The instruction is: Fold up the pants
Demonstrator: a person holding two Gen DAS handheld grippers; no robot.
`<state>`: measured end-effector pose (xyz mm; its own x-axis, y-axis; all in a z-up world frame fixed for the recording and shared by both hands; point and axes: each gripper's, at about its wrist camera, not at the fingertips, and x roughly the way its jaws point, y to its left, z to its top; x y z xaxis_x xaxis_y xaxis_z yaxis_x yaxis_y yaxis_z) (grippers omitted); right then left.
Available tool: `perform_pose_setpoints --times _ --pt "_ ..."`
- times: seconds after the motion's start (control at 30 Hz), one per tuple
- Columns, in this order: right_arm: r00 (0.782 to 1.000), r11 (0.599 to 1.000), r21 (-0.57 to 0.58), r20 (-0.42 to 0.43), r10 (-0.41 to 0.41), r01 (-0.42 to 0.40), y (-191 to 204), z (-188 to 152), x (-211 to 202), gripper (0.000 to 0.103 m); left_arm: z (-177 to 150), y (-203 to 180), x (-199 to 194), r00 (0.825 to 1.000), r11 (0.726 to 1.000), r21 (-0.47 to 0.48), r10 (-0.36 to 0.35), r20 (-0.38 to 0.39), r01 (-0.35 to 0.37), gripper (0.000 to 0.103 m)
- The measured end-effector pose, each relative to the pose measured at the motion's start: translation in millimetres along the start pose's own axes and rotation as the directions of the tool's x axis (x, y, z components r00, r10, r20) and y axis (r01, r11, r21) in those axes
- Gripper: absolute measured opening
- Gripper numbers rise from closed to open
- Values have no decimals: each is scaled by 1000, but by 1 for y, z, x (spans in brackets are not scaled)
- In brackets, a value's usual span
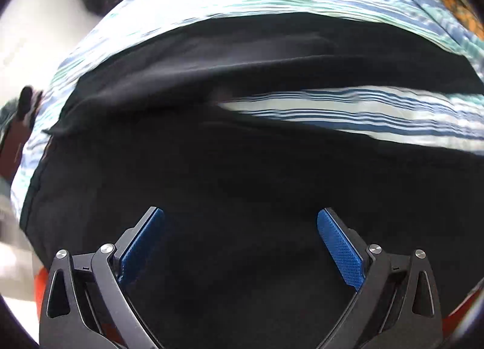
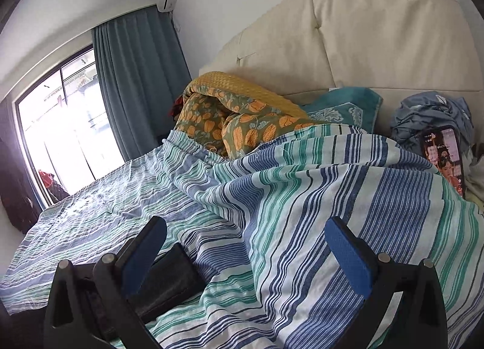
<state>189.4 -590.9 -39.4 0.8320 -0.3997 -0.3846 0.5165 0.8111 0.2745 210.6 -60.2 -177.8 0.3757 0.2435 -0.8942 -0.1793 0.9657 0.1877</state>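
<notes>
Pants (image 1: pixel 242 167), black ones, are spread across the bed on top of a blue, green and white striped sheet (image 2: pixel 302 197), and they fill most of the left wrist view. A strip of sheet shows through between 2 dark sections, so I'd guess that's the gap between the legs, or one layer lying over another; it's blurry, hard to say which.

Left gripper (image 1: pixel 240 222) hangs right over the dark fabric with its jaws spread wide and nothing between them. Looks to me like it's lined up to pinch an edge or smooth the cloth, since it's aimed straight at the middle of the garment.

Right gripper (image 2: pixel 246 234) has its jaws wide apart too, empty, pointing up the bed toward the cream headboard (image 2: pixel 378 31) and an orange-patterned quilt (image 2: pixel 242 116). A dark folded piece (image 2: pixel 169 282) sits by its left finger; can't tell if that's part of the pants. A phone (image 2: pixel 443 158) leans against the bedding at the far right, screen on.
</notes>
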Motion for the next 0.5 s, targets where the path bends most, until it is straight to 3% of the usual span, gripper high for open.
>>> perform_pose_setpoints --times 0.1,0.27,0.37,0.43,0.5 --pt "1000 1000 -12 -2 7 -7 5 -2 0 103 25 31 -10 997 993 -116 40 71 -32 101" --pt "998 999 -36 -47 31 -33 17 -9 11 103 105 67 -24 969 974 -225 81 231 -27 101" --pt "995 997 -60 -85 53 -58 27 -15 19 103 155 53 -8 956 979 -193 111 272 -59 102" --pt "992 995 -73 -109 62 -70 32 -19 25 103 172 37 12 970 992 -126 59 238 -30 102" --pt "990 994 -79 -124 70 -80 35 -22 28 103 182 9 45 989 1000 -29 4 149 1 102"
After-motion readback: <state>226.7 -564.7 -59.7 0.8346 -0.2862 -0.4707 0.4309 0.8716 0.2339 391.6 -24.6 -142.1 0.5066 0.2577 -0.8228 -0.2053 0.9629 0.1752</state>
